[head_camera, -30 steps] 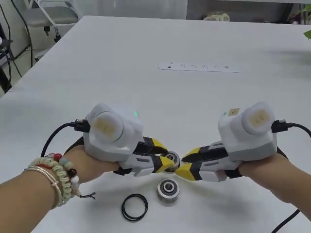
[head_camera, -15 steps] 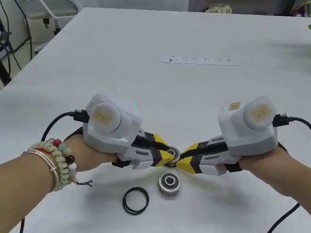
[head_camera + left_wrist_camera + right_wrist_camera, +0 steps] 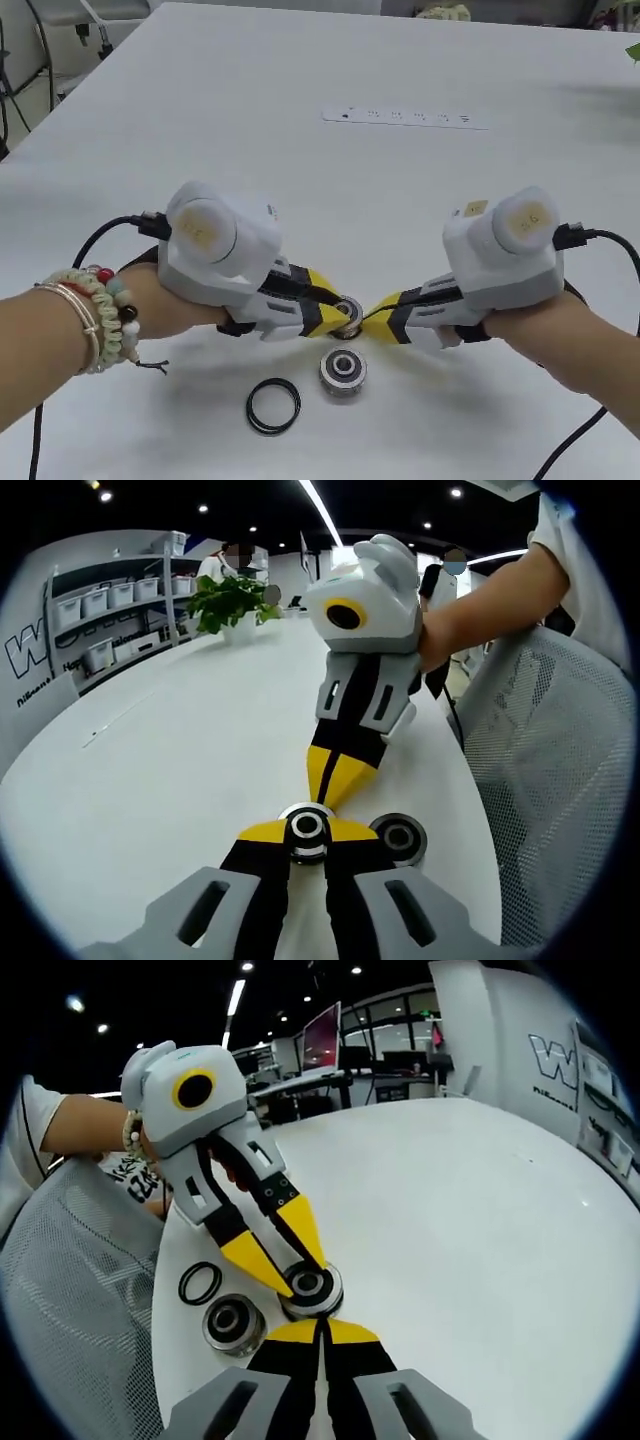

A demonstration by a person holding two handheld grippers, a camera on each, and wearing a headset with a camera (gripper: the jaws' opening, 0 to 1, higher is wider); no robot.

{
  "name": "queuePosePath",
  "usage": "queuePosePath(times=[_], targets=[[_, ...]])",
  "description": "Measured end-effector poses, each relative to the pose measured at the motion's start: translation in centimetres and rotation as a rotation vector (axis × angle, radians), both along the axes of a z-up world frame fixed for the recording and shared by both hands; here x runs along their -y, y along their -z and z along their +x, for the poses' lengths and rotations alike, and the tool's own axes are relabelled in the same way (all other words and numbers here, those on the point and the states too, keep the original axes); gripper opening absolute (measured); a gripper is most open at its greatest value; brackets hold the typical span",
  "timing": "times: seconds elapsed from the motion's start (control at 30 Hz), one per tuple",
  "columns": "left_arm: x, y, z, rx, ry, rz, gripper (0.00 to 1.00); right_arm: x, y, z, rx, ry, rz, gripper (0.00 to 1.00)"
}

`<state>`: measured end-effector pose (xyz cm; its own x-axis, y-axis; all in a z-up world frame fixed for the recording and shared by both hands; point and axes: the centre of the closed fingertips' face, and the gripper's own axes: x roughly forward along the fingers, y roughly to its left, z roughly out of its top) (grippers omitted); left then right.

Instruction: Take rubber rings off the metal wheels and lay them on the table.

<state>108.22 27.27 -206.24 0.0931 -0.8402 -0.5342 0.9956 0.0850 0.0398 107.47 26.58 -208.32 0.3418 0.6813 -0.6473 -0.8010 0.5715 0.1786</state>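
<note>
Item: wheel (image 3: 312, 1285), near edge, just beyond a second wheel (image 3: 343, 369) and a loose ring (image 3: 273, 406). Your left gripper (image 3: 338, 316) was clamped on it; your right gripper (image 3: 372, 318) had jaws together at its rim. Handling, as judged: wheel stiff, heavy and slick; rubber soft and stretchy, best pinched at its outer edge.

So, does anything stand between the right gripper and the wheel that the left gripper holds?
Nothing visible does. The shut jaws of the right gripper meet the rim of the wheel in the left gripper. The second wheel and loose ring lie aside on the table.
</note>
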Motion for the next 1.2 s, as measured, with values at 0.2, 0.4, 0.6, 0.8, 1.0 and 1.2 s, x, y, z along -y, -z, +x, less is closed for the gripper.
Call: queuePosePath(times=[0.2,0.4,0.6,0.8,1.0,1.2], targets=[[0.0,-0.1,-0.1,-0.001,0.009,-0.016,0.07,0.0,0.0,-0.3,-0.055,0.052,0.044,0.0],[0.2,-0.2,-0.4,0.003,0.017,-0.02,0.07,0.2,-0.2,-0.6,-0.072,0.069,0.067,0.0],[0.3,-0.2,-0.6,0.004,0.032,-0.025,0.07,0.5,-0.5,-0.6,-0.082,0.092,0.079,0.0],[0.4,-0.2,-0.7,0.009,0.032,-0.029,0.07,1.1,-0.7,-0.2,-0.172,0.204,0.14,0.0],[0.3,-0.2,-0.8,0.017,0.042,-0.026,0.07,1.0,-0.7,-0.4,-0.185,0.214,0.139,0.0],[0.3,-0.2,-0.8,0.018,0.038,-0.037,0.07,1.0,-0.5,-0.3,-0.206,0.243,0.166,0.0]])
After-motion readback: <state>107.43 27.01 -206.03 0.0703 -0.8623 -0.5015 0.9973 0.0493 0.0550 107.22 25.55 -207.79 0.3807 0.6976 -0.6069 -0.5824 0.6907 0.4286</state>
